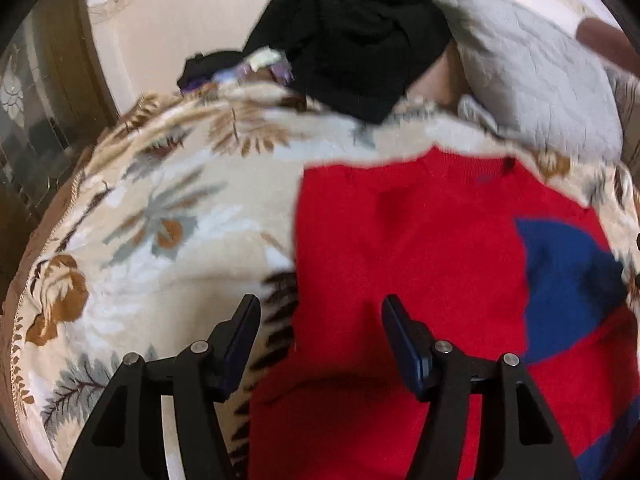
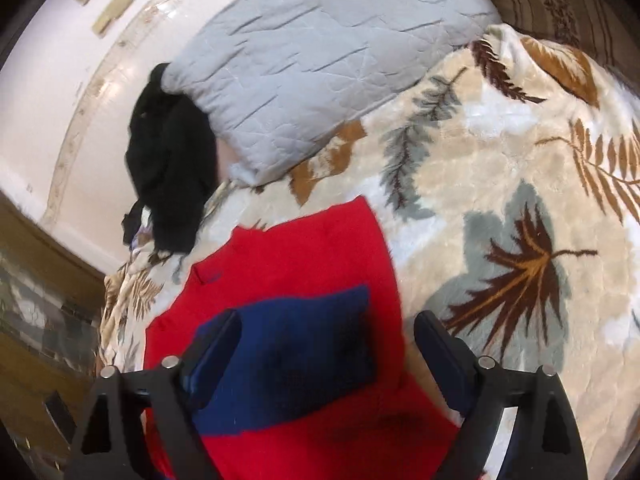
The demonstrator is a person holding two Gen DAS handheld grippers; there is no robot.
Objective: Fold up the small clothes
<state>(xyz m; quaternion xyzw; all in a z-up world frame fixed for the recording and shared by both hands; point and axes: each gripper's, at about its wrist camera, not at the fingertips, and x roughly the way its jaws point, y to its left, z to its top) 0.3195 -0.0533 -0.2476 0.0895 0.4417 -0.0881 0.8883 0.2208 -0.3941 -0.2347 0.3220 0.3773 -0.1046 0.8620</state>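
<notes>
A red knitted garment (image 1: 404, 256) with a blue patch (image 1: 568, 280) lies flat on a leaf-patterned blanket (image 1: 160, 216). My left gripper (image 1: 320, 320) is open and empty, hovering over the garment's left edge. In the right wrist view the same red garment (image 2: 304, 256) and its blue patch (image 2: 288, 364) lie below my right gripper (image 2: 328, 340), which is open and empty, its fingers straddling the blue patch and the garment's right edge.
A black heap of clothes (image 1: 352, 36) lies at the blanket's far edge, also seen in the right wrist view (image 2: 168, 168). A grey quilted pillow (image 2: 312, 60) lies beside it. A white wall (image 1: 180, 20) stands behind; wooden floor (image 2: 32, 320) shows at left.
</notes>
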